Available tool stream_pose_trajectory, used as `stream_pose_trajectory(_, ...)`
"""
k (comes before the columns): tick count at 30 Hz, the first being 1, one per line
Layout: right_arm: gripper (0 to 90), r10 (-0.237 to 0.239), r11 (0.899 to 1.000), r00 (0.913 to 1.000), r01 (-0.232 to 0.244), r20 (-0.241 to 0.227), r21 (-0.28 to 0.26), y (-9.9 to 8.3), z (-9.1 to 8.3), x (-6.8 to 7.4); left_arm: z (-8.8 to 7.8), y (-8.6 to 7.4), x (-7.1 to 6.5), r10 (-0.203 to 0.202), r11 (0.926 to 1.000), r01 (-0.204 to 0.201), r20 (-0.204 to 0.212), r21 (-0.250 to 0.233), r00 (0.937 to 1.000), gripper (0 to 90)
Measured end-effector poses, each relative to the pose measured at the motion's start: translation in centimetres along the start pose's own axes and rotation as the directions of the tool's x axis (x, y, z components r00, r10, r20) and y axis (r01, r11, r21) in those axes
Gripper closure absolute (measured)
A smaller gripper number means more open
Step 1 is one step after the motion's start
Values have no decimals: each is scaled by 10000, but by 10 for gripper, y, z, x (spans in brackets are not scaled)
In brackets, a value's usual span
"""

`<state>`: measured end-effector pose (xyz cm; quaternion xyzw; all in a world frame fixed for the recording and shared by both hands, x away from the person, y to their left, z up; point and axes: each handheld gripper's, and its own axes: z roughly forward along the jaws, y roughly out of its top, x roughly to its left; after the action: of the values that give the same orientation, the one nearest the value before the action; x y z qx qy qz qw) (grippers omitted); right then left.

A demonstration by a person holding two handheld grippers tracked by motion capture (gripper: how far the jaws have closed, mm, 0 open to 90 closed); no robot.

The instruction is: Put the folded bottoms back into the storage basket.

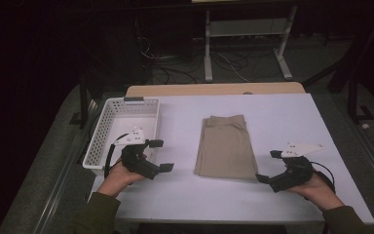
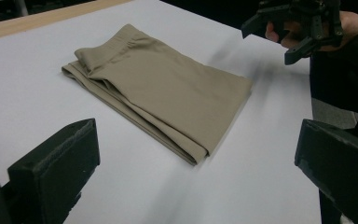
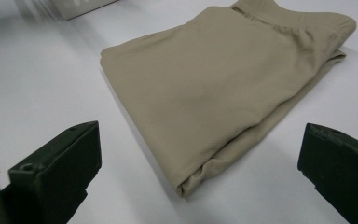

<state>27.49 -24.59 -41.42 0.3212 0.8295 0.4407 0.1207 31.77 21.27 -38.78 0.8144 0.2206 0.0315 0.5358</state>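
A folded pair of tan trousers [image 1: 224, 146] lies flat in the middle of the white table [image 1: 282, 117], waistband at the far end. My left gripper [image 1: 160, 156] hovers to the left of it, jaws wide apart and empty, pointing at the cloth [image 2: 163, 88]. On the other side my right gripper [image 1: 269, 165] is open and empty by the near right corner of the trousers [image 3: 223, 79]. The left gripper view also catches the right gripper [image 2: 291, 30] farther off, held in a hand.
A white perforated basket [image 1: 121, 129] stands at the table's left edge, behind my left gripper. A wooden strip [image 1: 214, 89] runs along the far edge. Beyond the table are a metal stand [image 1: 246, 39] and floor cables.
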Motion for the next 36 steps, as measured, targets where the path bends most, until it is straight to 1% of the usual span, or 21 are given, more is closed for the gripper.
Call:
stream_pose_trajectory(7,0,-68,9999,9997,70,-226,73,3,6,2,0,0,0,-3,10000,3,-89,50,10000,0)
stream_pose_trajectory(11,0,-78,9999,9996,80,-274,83,4,9,1,0,0,0,-34,10000,34,-83,35,10000,0)
stream_pose_trajectory(17,0,-32,10000,9994,35,-339,86,7,12,0,0,0,0,-38,10000,38,-85,42,10000,0)
stream_pose_trajectory(24,0,3,9998,9983,9,-579,203,12,17,-1,0,0,0,-74,10000,74,-75,17,9999,0)
stream_pose_trajectory(30,0,-66,9997,9966,85,-817,224,15,20,0,0,-1,0,-88,10000,88,-63,-6,9999,0)
stream_pose_trajectory(36,0,-296,9993,9960,315,-838,213,18,25,2,-1,-1,2,-165,9998,165,-16,-85,9999,0)
